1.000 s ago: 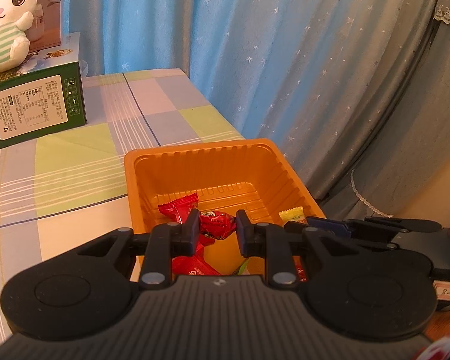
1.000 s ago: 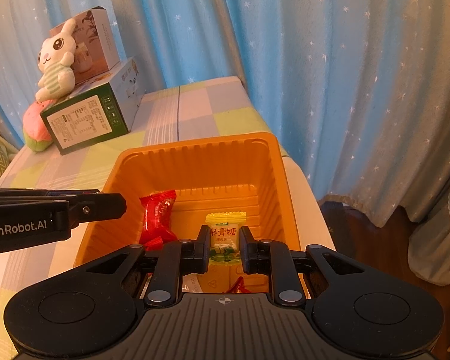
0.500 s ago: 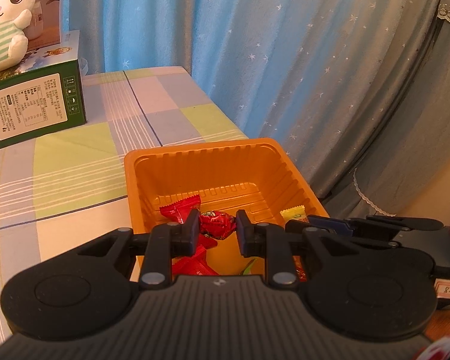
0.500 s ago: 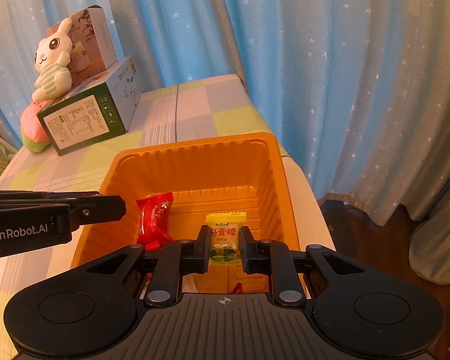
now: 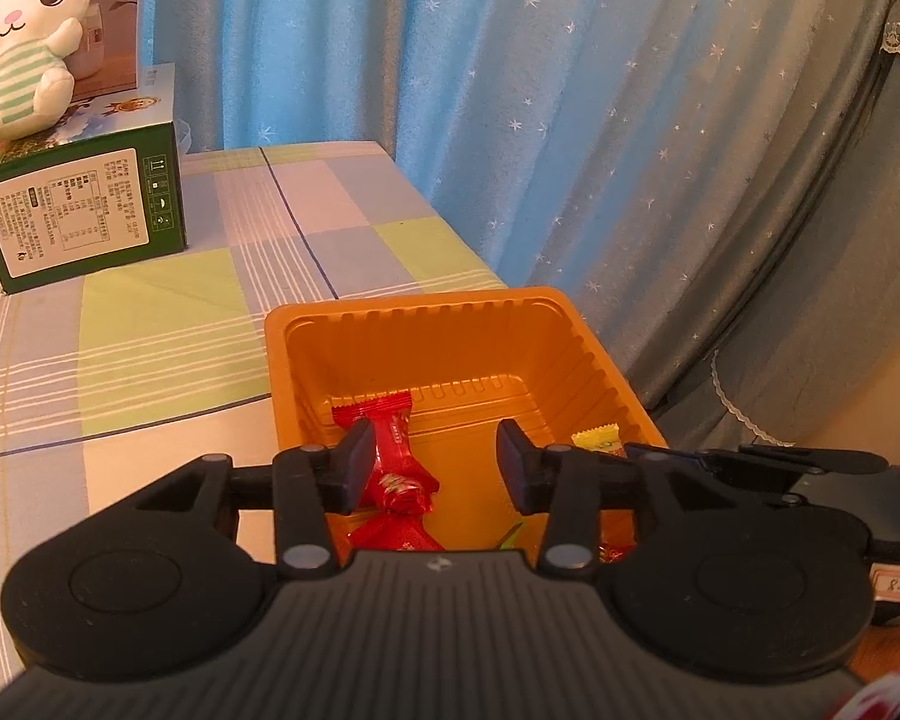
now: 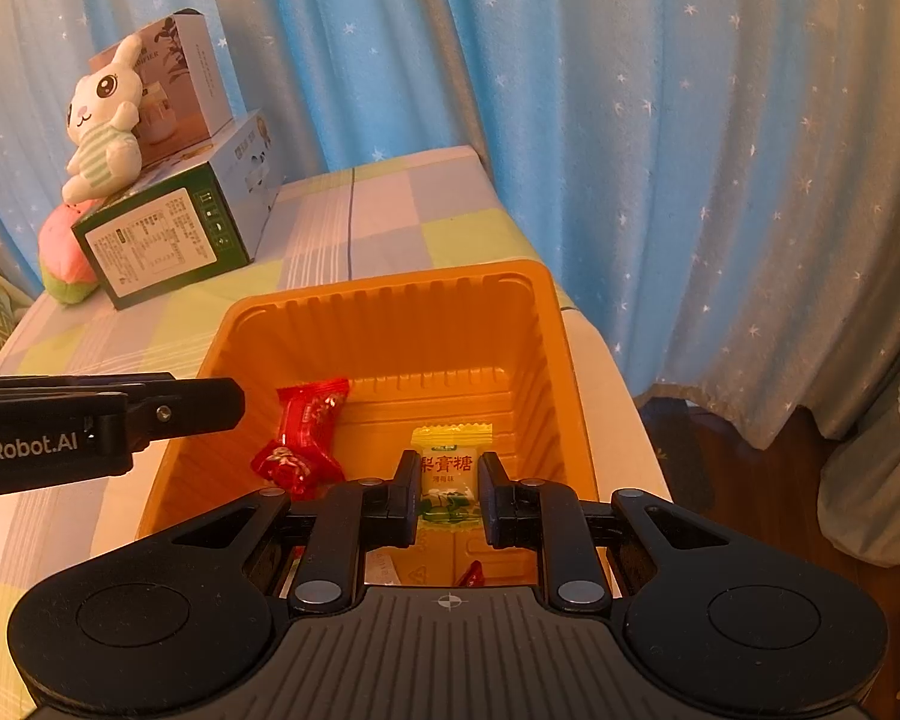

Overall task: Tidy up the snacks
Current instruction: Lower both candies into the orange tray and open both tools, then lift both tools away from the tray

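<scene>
An orange plastic tray [image 5: 426, 312] [image 6: 390, 300] sits at the table's right edge. My left gripper [image 5: 432, 465] is open above the tray's near left part; a red wrapped candy [image 5: 399, 483] lies in the tray below it, also seen in the right wrist view [image 6: 297, 462]. More red candies [image 5: 390, 534] lie near it. My right gripper [image 6: 450, 489] is shut on a yellow-green candy packet [image 6: 450, 474] and holds it over the tray. In the left wrist view that packet's [image 5: 597, 441] corner shows by the right gripper's fingers [image 5: 660, 456].
A green carton [image 5: 84, 204] [image 6: 162, 240] with a plush rabbit [image 5: 24, 78] [image 6: 102, 120] and another box [image 6: 180, 78] on top stands at the table's far left. Blue starred curtains [image 5: 570, 120] hang behind and right. The checked tablecloth [image 5: 150, 312] drops off beside the tray.
My left gripper has opened and the red candy it held has dropped into the tray. My right gripper still holds the yellow-green packet in the same place.
</scene>
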A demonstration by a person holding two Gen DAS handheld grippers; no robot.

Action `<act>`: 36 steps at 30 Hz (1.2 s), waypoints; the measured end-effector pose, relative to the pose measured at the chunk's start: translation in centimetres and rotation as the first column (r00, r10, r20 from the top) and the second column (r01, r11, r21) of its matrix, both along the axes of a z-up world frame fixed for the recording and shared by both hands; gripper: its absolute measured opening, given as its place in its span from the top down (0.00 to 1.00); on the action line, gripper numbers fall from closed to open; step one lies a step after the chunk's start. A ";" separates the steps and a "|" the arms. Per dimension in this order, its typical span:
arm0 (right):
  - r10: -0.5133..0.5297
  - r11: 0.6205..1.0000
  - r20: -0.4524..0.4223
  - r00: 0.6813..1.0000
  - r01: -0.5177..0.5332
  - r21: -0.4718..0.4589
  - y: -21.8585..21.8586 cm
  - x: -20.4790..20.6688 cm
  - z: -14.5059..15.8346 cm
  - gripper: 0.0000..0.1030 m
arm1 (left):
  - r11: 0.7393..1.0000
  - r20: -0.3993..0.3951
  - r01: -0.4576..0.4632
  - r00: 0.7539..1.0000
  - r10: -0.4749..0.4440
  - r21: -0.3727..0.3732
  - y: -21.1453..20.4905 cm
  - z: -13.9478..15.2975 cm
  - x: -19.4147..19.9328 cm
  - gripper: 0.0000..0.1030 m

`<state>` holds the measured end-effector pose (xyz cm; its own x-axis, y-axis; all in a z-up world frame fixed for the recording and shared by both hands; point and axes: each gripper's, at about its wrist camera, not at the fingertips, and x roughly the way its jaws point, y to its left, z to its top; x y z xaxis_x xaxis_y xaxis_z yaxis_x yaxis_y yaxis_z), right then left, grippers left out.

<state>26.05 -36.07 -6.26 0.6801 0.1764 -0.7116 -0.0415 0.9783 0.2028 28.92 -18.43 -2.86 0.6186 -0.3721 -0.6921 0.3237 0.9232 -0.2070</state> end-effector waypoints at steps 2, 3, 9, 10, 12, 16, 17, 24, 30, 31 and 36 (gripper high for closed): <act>0.000 1.000 0.000 1.000 0.000 0.000 0.0 0.0 0.0 0.80 | 1.000 0.001 -0.001 1.000 0.001 0.003 0.1 0.0 0.0 0.61; 0.000 1.000 0.001 1.000 0.000 0.000 0.0 0.0 0.0 0.80 | 1.000 0.003 -0.003 1.000 0.003 0.005 0.2 0.1 -0.1 0.61; 0.002 1.000 0.005 1.000 -0.002 0.001 0.4 -0.1 0.1 0.80 | 1.000 0.011 -0.015 1.000 0.015 0.001 0.7 0.4 -0.3 0.61; 0.003 1.000 0.005 1.000 -0.003 0.001 0.5 -0.1 0.2 0.80 | 1.000 0.012 -0.017 1.000 0.017 0.001 0.8 0.4 -0.3 0.61; 0.007 1.000 0.006 1.000 -0.007 -0.001 0.6 -0.1 0.3 0.80 | 1.000 0.014 -0.018 1.000 0.018 0.002 1.0 0.5 -0.3 0.61; 0.022 1.000 0.005 1.000 -0.022 0.009 0.9 0.3 0.4 0.80 | 1.000 0.020 -0.025 0.999 0.025 0.007 1.3 0.6 -0.4 0.61; 0.030 0.999 0.003 1.000 -0.030 0.020 0.9 0.4 0.3 0.80 | 1.000 0.021 -0.028 0.999 0.028 0.009 1.4 0.6 -0.4 0.61; 0.031 0.999 0.027 0.999 -0.032 0.029 1.1 0.2 0.5 0.43 | 0.998 0.028 -0.057 0.998 0.056 0.015 2.2 0.7 -0.5 0.54; 0.033 0.999 0.015 0.999 -0.034 0.024 1.2 0.0 0.5 0.42 | 0.997 0.031 -0.070 0.997 0.070 0.012 2.7 0.9 -0.8 0.44; 0.032 0.999 0.015 0.999 -0.033 0.024 1.2 -0.1 0.5 0.42 | 0.997 0.033 -0.075 0.997 0.074 0.011 2.8 0.9 -0.9 0.41; 0.036 0.999 0.023 0.999 -0.037 0.022 1.1 -0.8 1.0 0.42 | 0.996 0.053 -0.091 0.995 0.090 0.013 3.3 1.5 -1.6 0.26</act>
<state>25.25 -34.98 -5.24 0.6886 0.2176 -0.6917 -0.0821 0.9712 0.2237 27.34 -15.08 -1.36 0.6843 -0.3028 -0.6633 0.2489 0.9521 -0.1778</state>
